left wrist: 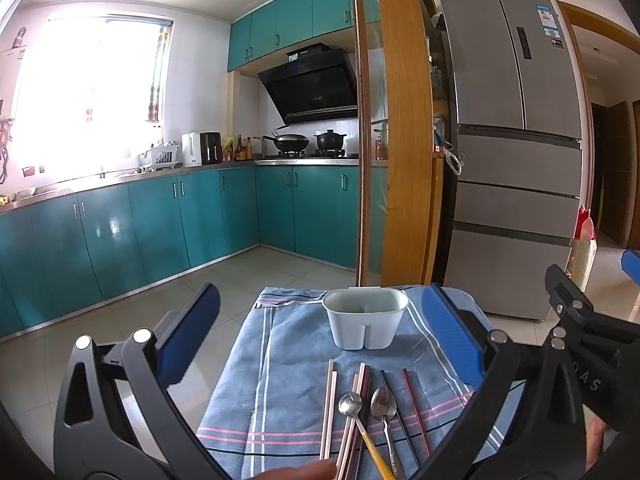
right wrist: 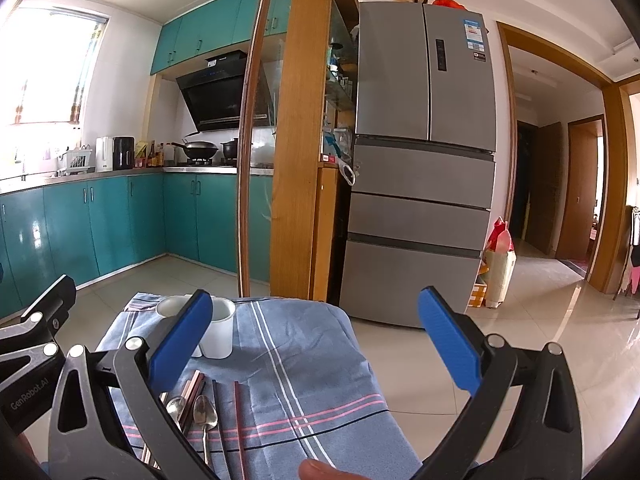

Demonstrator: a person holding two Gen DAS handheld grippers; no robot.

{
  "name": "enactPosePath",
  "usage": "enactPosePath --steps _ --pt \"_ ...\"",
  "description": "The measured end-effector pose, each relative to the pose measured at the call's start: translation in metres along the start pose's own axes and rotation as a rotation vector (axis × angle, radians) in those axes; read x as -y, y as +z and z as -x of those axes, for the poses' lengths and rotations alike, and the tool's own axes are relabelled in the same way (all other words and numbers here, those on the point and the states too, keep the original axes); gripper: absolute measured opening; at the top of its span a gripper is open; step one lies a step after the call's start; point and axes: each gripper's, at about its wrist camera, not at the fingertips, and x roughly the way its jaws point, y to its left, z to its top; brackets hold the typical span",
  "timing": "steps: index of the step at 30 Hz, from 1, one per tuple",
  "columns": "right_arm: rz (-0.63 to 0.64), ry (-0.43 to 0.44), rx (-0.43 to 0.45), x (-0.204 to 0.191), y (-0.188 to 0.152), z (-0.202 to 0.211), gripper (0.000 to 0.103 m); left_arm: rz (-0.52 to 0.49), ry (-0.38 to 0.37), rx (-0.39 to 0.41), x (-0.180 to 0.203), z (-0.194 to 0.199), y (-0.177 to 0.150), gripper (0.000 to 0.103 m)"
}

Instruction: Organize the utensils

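Left claw (left wrist: 320,340): wide open, blue pads far apart, nothing between them; it hangs above the near half of the worktop, pointing toward the kitchen.
Right claw (right wrist: 316,340): also wide open and holding nothing; it hangs to the right of the left claw, over the right part of the cloth.
Left claw as seen from the right wrist: its black frame shows at the left edge of that view.
Worktop (left wrist: 280,360): a small surface covered by a blue cloth (right wrist: 288,360) with white, pink and dark stripes.
Utensils: they lie on the cloth in a loose row at the near edge, handles toward the viewer.
Pale chopsticks (left wrist: 329,408): leftmost of the row, a pair lying side by side.
Gold-handled spoon (left wrist: 351,405): bowl up, lying across more pale and dark sticks.
Silver spoon (left wrist: 383,402): just right of the gold-handled one, bowls near each other.
Black chopstick (left wrist: 396,404): right of the silver spoon.
Red chopstick (left wrist: 416,408): rightmost, slightly apart from the black one.
Holder (left wrist: 365,322): a white two-compartment cup, upright at the far end of the cloth, well beyond the utensils; whether it holds anything cannot be told.
Fingertip (right wrist: 320,470): visible at the bottom edge of the right wrist view.
Surroundings: teal cabinets (left wrist: 160,220), a grey fridge (left wrist: 516,140), tiled floor.
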Motion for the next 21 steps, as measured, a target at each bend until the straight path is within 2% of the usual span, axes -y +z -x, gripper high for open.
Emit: enactPosePath --steps 21 --pt "0.003 0.008 -0.004 -0.0017 0.0007 0.0006 0.1 0.005 0.02 0.001 -0.0043 0.0031 0.0023 0.1"
